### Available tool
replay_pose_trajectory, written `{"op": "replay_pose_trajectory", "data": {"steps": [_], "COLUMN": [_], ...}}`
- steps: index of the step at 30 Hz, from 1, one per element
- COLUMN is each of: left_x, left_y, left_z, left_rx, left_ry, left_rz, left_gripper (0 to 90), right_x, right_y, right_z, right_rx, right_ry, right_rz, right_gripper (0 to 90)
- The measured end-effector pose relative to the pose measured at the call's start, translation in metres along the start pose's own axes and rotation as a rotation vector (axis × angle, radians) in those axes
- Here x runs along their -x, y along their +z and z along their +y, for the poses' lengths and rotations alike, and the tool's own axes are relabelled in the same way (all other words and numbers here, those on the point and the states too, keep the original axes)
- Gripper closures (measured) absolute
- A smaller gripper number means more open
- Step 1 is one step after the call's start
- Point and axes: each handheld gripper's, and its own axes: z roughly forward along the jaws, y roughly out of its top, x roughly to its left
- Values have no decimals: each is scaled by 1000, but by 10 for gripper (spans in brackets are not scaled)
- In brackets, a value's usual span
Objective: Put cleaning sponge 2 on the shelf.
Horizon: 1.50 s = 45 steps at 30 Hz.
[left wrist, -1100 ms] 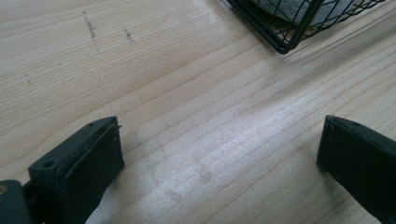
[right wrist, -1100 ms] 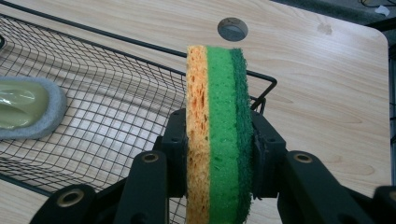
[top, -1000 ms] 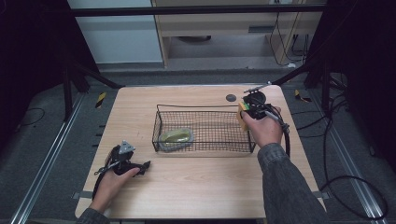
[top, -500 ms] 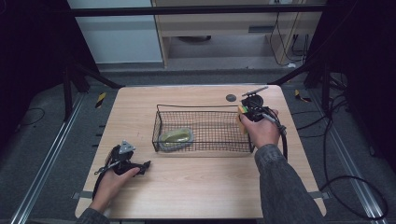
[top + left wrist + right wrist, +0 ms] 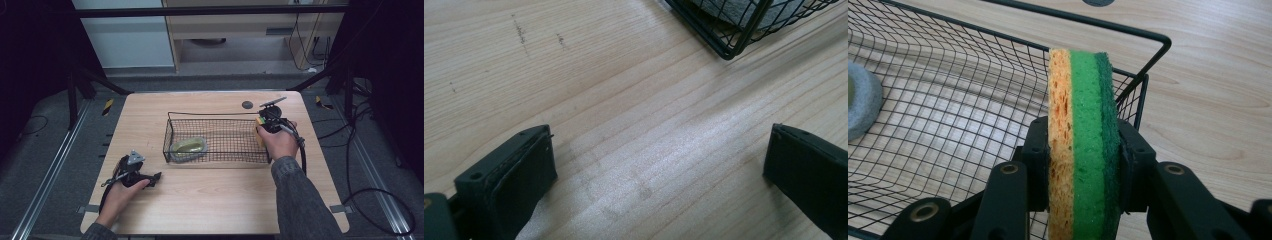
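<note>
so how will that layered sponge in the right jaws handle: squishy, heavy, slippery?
The sponge likely compresses: its orange layer is porous foam, and the right gripper is clamped on both faces. Probably light for its size, since it stands upright from that pinch alone. The dark green scouring face looks rough, so slipping seems unlikely.

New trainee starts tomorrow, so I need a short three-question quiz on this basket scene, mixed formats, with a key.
1. True or false: the right gripper is shut on a sponge.
2. What already lies in the wire basket? A) a grey-edged scrub pad B) a cup C) a spoon
3. Fill in: the left gripper rests with its jaws ____ over the bare table.

Key: 1 true. 2 A, the scrub pad. 3 open.
</note>
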Motion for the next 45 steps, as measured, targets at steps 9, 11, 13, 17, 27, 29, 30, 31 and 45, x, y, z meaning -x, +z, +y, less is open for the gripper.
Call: {"op": "replay_pose_trajectory", "data": {"steps": [9,11,13,17,27,29,30,31,45], "left_x": [0,0,0,0,0,0,0,0,0], "left_y": [0,0,0,0,1,1,1,1,1], "left_z": [0,0,0,0,1,1,1,1,1], "left_rx": [-1,-1,-1,-1,-1,0,0,0,0], "left_ry": [2,2,2,3,2,3,3,3,2], "left_rz": [0,0,0,0,-1,-1,-1,-1,-2], "left_gripper": [0,0,0,0,0,0,0,0,0], "right_x": [-1,-2,-3,-5,-9,-11,-12,-13,-30], "right_y": [9,10,11,13,14,15,15,15,12], "right_z": [-1,-1,0,0,1,1,1,1,4], "right_rx": [-21,-21,-23,-25,-33,-35,-35,-36,-26], "right_ry": [9,7,1,-1,-6,-12,-15,-12,-27], "right_rz": [-5,-3,-3,-2,5,6,7,12,43], "right_gripper": [643,642,641,639,624,611,601,593,438]}}
